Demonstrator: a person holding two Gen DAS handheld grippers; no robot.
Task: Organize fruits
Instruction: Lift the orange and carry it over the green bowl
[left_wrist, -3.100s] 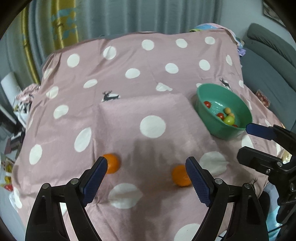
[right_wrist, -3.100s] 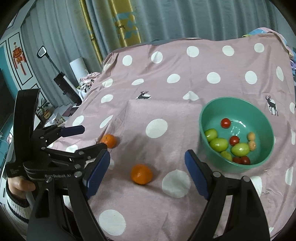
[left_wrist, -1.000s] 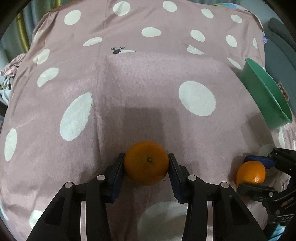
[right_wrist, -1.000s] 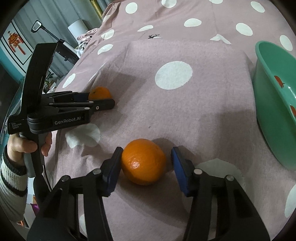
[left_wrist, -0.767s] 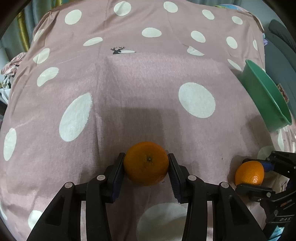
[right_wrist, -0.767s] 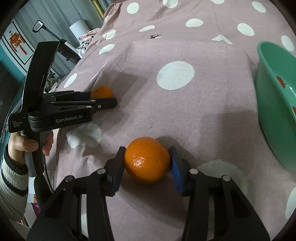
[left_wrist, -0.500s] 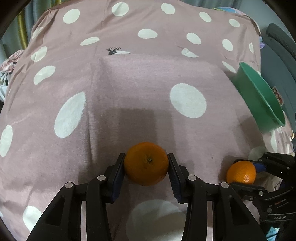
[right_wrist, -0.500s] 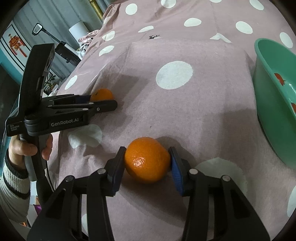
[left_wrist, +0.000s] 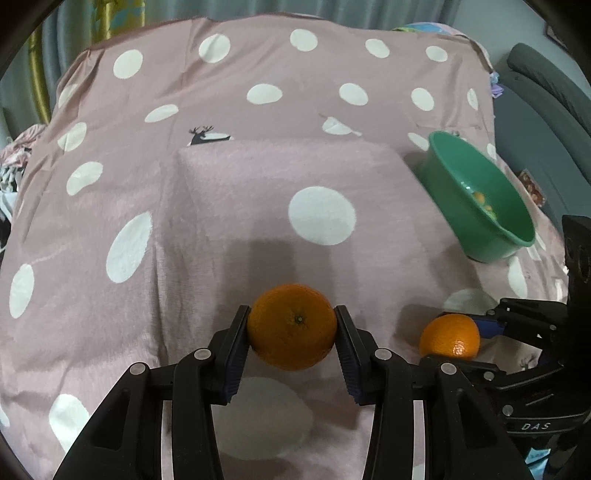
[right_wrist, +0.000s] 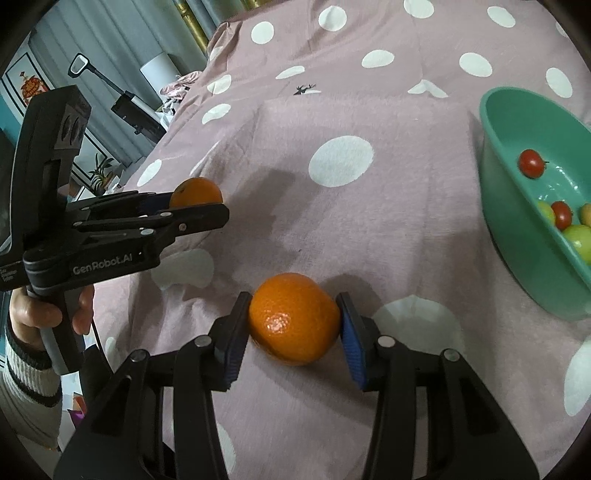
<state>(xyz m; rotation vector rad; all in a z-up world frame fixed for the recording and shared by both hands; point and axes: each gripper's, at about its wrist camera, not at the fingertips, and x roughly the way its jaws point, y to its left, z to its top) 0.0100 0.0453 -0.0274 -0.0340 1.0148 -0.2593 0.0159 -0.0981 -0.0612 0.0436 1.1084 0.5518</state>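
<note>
A: In the left wrist view, our left tool (left_wrist: 291, 328) sits low in the middle of the frame, its pads pinching an orange (left_wrist: 291, 326) at its widest part. The second orange (left_wrist: 449, 336) is at lower right, and the green bowl (left_wrist: 506, 236) at the right edge on the spotted cloth (left_wrist: 207, 206).

B: In the right wrist view, our right tool (right_wrist: 294, 323) has just been closing, and its pads press the sides of its orange (right_wrist: 294, 318), low in the middle. The bowl (right_wrist: 517, 221) with small fruit is at right; the left tool (right_wrist: 195, 210) shows at middle left.

A: We judge the oranges light, round and slightly soft, so they could roll or bruise.

B: We'd grip them across the middle, gently.
</note>
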